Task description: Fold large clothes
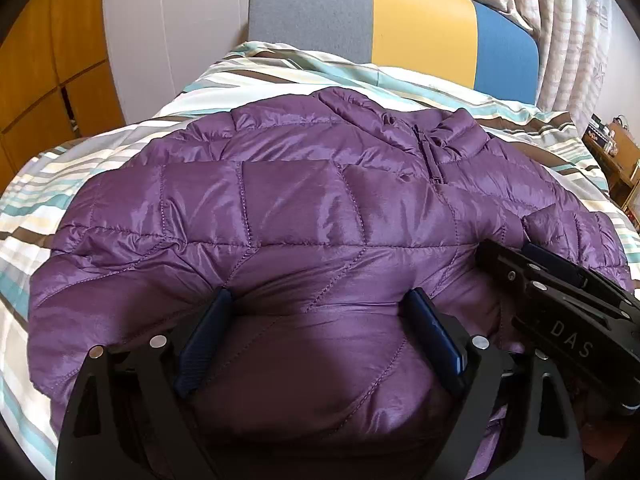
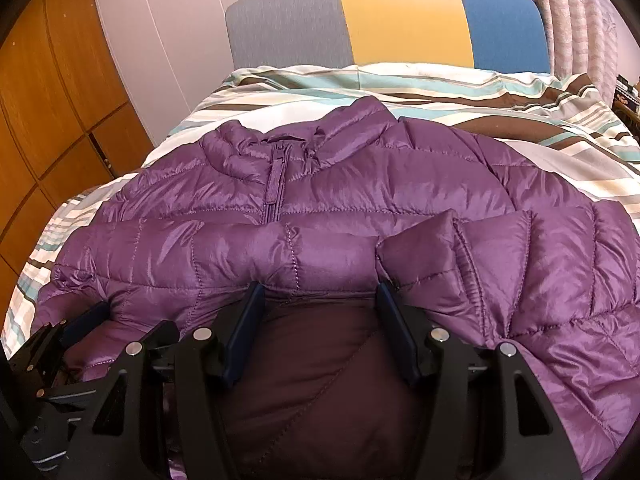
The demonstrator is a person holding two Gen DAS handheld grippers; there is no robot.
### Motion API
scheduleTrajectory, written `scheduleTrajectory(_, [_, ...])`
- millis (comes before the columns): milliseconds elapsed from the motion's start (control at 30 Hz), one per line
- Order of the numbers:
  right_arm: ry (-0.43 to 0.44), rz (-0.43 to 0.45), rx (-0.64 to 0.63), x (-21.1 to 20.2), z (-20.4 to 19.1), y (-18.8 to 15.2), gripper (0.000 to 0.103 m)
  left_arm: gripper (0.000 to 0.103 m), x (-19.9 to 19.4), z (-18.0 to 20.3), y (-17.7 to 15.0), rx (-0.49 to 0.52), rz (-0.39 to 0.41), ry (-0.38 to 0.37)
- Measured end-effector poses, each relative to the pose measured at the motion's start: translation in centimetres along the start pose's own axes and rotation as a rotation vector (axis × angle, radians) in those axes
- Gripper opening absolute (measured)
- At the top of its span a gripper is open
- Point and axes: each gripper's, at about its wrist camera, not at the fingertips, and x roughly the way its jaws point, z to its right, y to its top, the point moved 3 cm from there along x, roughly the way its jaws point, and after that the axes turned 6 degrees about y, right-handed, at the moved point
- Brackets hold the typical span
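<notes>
A shiny purple quilted jacket (image 1: 300, 200) (image 2: 360, 192) lies front up on the striped bed, its zipped collar (image 2: 276, 184) toward the headboard. One sleeve is folded across the body, with its cuff (image 2: 416, 248) near the middle. My left gripper (image 1: 320, 296) stands wide open at the jacket's near edge, and puffy fabric bulges between its fingers. My right gripper (image 2: 320, 288) is beside it on the right, shut on a thick fold of the near edge that fills the gap between its pads. Each gripper shows in the other's view: right gripper (image 1: 508, 248), left gripper (image 2: 68, 324).
The striped duvet (image 1: 280, 68) (image 2: 440, 84) covers the bed. Behind it is a grey, yellow and blue headboard (image 1: 420, 20). Orange wooden cupboards (image 1: 40, 60) line the left wall. Curtains (image 1: 568, 20) and a cluttered wooden shelf (image 1: 612, 148) are to the right.
</notes>
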Motion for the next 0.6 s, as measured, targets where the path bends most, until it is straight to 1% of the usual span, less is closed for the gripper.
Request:
scheduleTrajectory(100, [0.005, 0.010, -0.002, -0.4, 0.0, -0.2, 0.058, 0.089, -1.1, -0.2, 0.0, 0.017, 0.002, 0.020])
scheduleTrajectory(200, [0.002, 0.016, -0.006, -0.4, -0.1, -0.3, 0.059, 0.089, -2.9, -1.9, 0.1, -0.047, 0.027, -0.026])
scheduleTrajectory(267, [-0.003, 0.016, -0.011, -0.2, -0.3, -0.3, 0.060, 0.089, -3.6, -3.7, 1.0, -0.104, 0.054, -0.002])
scheduleTrajectory(300, [-0.013, 0.016, -0.019, -0.2, -0.4, -0.3, 0.060, 0.089, -3.5, -4.3, 1.4, -0.115, 0.058, 0.006])
scheduleTrajectory(333, [-0.021, 0.017, -0.026, -0.1, -0.6, -0.3, 0.060, 0.089, -3.2, -4.8, 2.0, -0.119, 0.052, 0.018])
scheduleTrajectory(400, [-0.033, 0.016, -0.036, 0.0, -0.8, -0.3, 0.060, 0.089, -1.6, -5.2, 3.1, -0.099, 0.021, 0.066])
scheduleTrajectory(433, [-0.036, 0.015, -0.037, 0.0, -0.8, -0.3, 0.060, 0.089, -0.5, -5.2, 3.5, -0.074, -0.006, 0.096])
scheduleTrajectory(467, [-0.038, 0.014, -0.039, 0.1, -0.8, -0.3, 0.060, 0.091, 1.2, -5.2, 3.4, -0.049, -0.050, 0.107])
scheduleTrajectory(500, [-0.042, 0.013, -0.042, 0.2, -0.9, -0.3, 0.060, 0.093, 2.2, -5.3, 3.1, -0.056, -0.062, 0.096])
scheduleTrajectory(533, [-0.048, 0.011, -0.045, 0.3, -1.0, -0.4, 0.060, 0.094, 2.8, -5.5, 3.0, -0.077, -0.058, 0.082])
scheduleTrajectory(600, [-0.072, 0.004, -0.062, 0.6, -1.2, -0.4, 0.060, 0.095, 3.2, -5.6, 3.1, -0.085, -0.057, 0.086])
